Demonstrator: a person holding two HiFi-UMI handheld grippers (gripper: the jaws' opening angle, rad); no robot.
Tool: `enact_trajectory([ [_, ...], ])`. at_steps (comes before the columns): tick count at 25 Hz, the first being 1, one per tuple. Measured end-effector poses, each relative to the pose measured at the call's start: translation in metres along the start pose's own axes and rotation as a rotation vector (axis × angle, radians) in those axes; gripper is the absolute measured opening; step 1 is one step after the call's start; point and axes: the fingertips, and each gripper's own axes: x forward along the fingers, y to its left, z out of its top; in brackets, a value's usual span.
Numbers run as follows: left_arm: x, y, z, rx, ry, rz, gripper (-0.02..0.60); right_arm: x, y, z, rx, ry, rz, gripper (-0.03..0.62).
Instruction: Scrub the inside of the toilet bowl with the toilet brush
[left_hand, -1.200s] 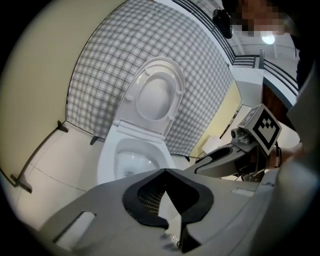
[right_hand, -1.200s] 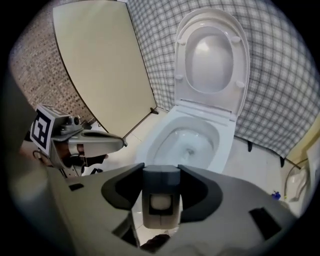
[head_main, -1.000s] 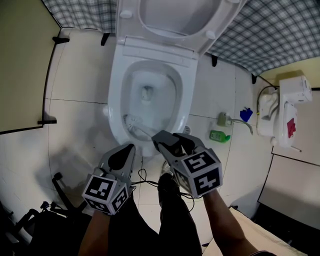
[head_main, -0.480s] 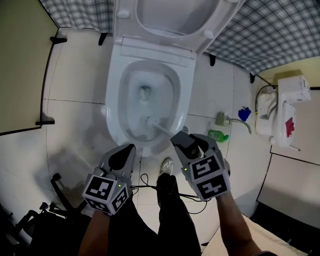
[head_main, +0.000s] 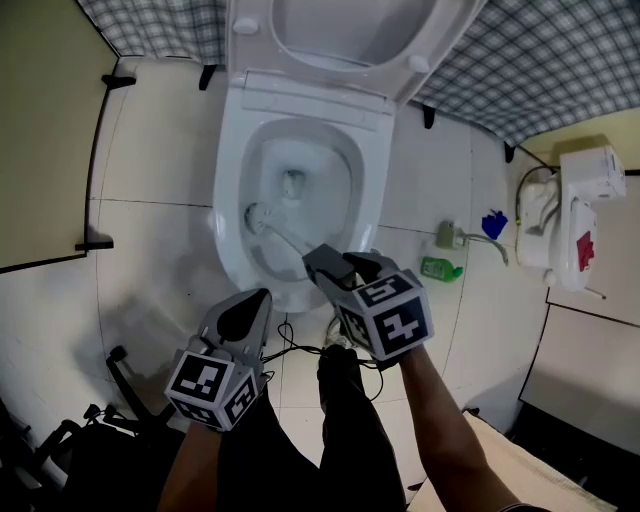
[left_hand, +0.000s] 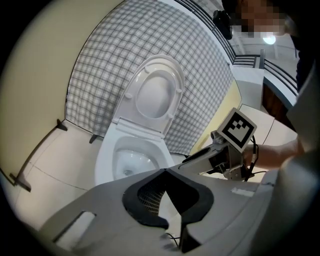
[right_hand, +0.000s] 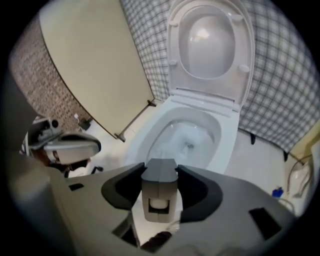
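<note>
Inside the toilet bowl (head_main: 372, 170), the toilet brush (head_main: 258, 215) has swept back to the left wall, so scrubbing continues. Its handle sits clamped in the right tongs (head_main: 324, 266); the left tongs (head_main: 254, 300) hang together, empty.

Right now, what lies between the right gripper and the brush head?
Only the brush's white shaft, running from the right gripper down into the bowl to the brush head; the head view shows it.

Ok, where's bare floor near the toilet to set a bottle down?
Bare tiles lie between the toilet and the beige partition on the left. A narrower strip lies between the toilet and the green container. Crowded: around the blue item and white unit at right, and by the cables and black frame.
</note>
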Motion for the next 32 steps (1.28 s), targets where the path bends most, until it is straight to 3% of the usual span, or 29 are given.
enact_trajectory([
  [2, 0.000, 0.000, -0.002, -0.004, 0.002, 0.003, 0.009, 0.007, 0.004, 0.009, 0.080, -0.042, 0.032, 0.224],
  [4, 0.001, -0.003, -0.002, -0.007, 0.002, 0.000, 0.009, 0.008, 0.002, 0.015, 0.081, -0.058, 0.008, 0.224],
  [17, 0.005, -0.009, -0.004, -0.008, 0.001, -0.013, 0.009, -0.027, -0.050, 0.011, -0.229, 0.050, -0.297, 0.218],
  [22, 0.003, -0.007, -0.001, -0.002, -0.002, -0.011, 0.009, -0.005, -0.037, -0.004, -0.222, 0.124, -0.214, 0.218],
  [25, 0.001, -0.002, -0.002, -0.007, -0.002, -0.001, 0.009, 0.013, -0.020, -0.012, -0.156, 0.141, -0.142, 0.218],
  [29, -0.001, 0.000, -0.003, -0.005, 0.003, 0.000, 0.009, 0.026, -0.016, 0.002, -0.042, 0.073, -0.118, 0.218],
  [32, -0.001, 0.001, 0.000, 0.002, 0.002, -0.003, 0.009, 0.030, -0.017, 0.034, -0.044, -0.011, -0.131, 0.218],
])
